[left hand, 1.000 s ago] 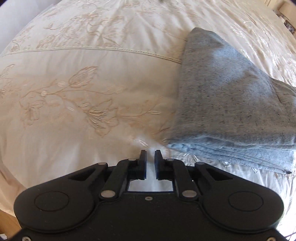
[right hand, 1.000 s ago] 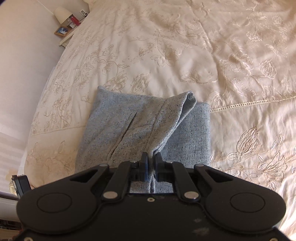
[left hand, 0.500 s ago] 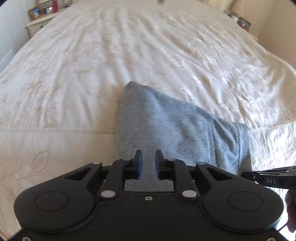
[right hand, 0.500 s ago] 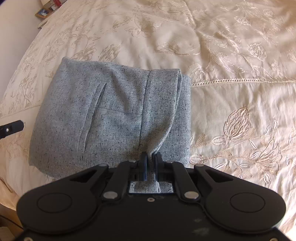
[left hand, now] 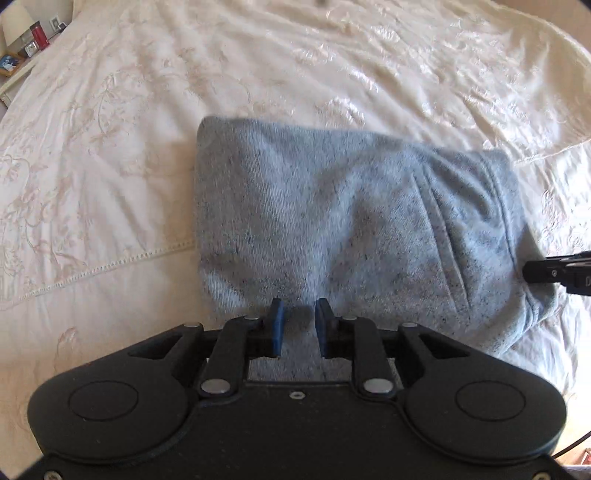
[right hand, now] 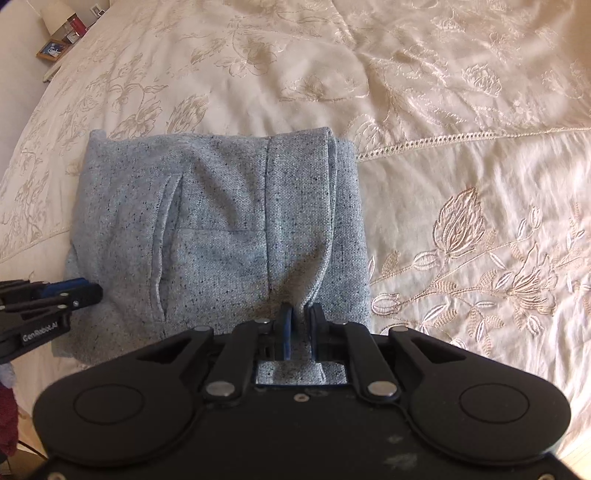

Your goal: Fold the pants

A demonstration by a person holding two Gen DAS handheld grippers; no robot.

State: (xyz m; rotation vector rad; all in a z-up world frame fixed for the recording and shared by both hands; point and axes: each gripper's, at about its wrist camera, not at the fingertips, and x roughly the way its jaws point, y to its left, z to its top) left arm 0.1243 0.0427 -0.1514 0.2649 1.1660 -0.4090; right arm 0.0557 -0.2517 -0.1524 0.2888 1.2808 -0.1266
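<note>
Surface: a bed covered by a cream satin bedspread (right hand: 461, 177) with tan embroidered flowers and leaves and a band of openwork lace stitching (right hand: 443, 142) running across it. Fabric is lightly rumpled and shiny where sun falls on it; sheen strongest in the left wrist view, far side of the bed.

Room: at the far left corner beyond the bed stands a bedside table (left hand: 13, 75) carrying a lamp with pale shade (left hand: 14, 26), a red container (left hand: 38, 35) and a small framed picture (right hand: 51, 50). A pale wall shows behind it.

Task item: the grey speckled pants (right hand: 221, 229) lie folded into a compact, roughly square bundle on the bedspread, near the bed's front edge, one side overlapping the lace line. A slit pocket and a seam show on the top layer.

Left claw (left hand: 298, 326): hangs over the near edge of the bundle, jaws parted and just opening, pads pressing on nothing.

Right claw (right hand: 299, 325): at the opposite near edge, jaws narrowly apart and just opening; a fold of pants cloth rises between the pads, no clamping visible.
</note>
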